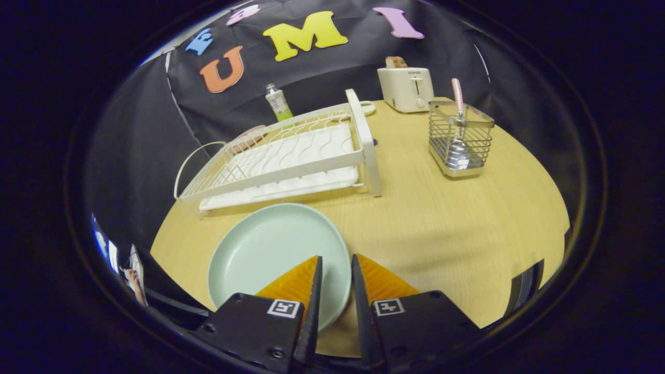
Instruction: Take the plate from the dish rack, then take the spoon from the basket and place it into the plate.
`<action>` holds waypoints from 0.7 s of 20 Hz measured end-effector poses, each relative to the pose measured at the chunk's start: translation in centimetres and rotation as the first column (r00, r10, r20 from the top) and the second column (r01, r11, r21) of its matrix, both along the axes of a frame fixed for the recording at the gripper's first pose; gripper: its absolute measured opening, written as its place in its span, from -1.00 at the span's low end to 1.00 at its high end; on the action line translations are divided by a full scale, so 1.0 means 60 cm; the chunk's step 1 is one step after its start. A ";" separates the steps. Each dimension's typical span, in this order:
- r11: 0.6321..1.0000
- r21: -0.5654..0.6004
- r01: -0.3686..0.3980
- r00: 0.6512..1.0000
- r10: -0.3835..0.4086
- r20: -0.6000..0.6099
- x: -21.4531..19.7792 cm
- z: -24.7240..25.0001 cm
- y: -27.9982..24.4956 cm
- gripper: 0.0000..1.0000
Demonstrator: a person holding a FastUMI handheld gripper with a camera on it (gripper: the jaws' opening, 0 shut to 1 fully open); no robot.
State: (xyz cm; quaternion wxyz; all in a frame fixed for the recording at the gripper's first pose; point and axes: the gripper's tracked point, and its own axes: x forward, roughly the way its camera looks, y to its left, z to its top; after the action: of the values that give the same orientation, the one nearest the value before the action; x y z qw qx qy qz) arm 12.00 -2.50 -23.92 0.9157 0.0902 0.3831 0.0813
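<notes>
Plate point(270, 254), pale green, lies flat on the wooden table point(441, 234), out of the dish rack point(291, 156), just in front of it. Gripper point(336, 265) sits low over the plate's near right rim; fingers nearly together, narrow gap between the tips, nothing held between them. One finger overlaps the plate's rim in view, the other is beside the rim over the table; cannot tell whether either touches the plate. Gripper points forward across the table, roughly level, angled slightly down. Spoon point(457, 101) with pinkish handle stands upright in the wire basket point(461, 140), well beyond the fingers, to the right of the rack. White toaster point(406, 88) behind the basket, bread in its slot. Small bottle point(279, 104) behind the rack.
</notes>
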 end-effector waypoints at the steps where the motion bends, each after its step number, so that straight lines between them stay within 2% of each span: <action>1: 1.000 0.015 -0.006 1.000 0.006 0.001 0.001 0.003 0.003 -0.22; 4: 1.000 0.014 0.001 1.000 -0.002 0.030 -0.003 0.029 -0.014 -0.16; 6: 1.000 -0.004 0.021 0.996 -0.020 0.087 0.001 0.065 -0.036 -0.04; 9: 0.996 -0.046 0.078 0.982 -0.069 0.176 0.014 0.128 -0.086 0.60; 11: 0.987 -0.089 0.135 0.967 -0.112 0.229 0.031 0.171 -0.126 0.72; 14: 0.975 -0.126 0.183 0.934 -0.132 0.331 0.068 0.227 -0.171 0.91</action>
State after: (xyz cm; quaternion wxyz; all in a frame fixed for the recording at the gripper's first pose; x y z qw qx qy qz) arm 16.05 -12.76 -10.28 0.9735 0.0349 0.2258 -0.0089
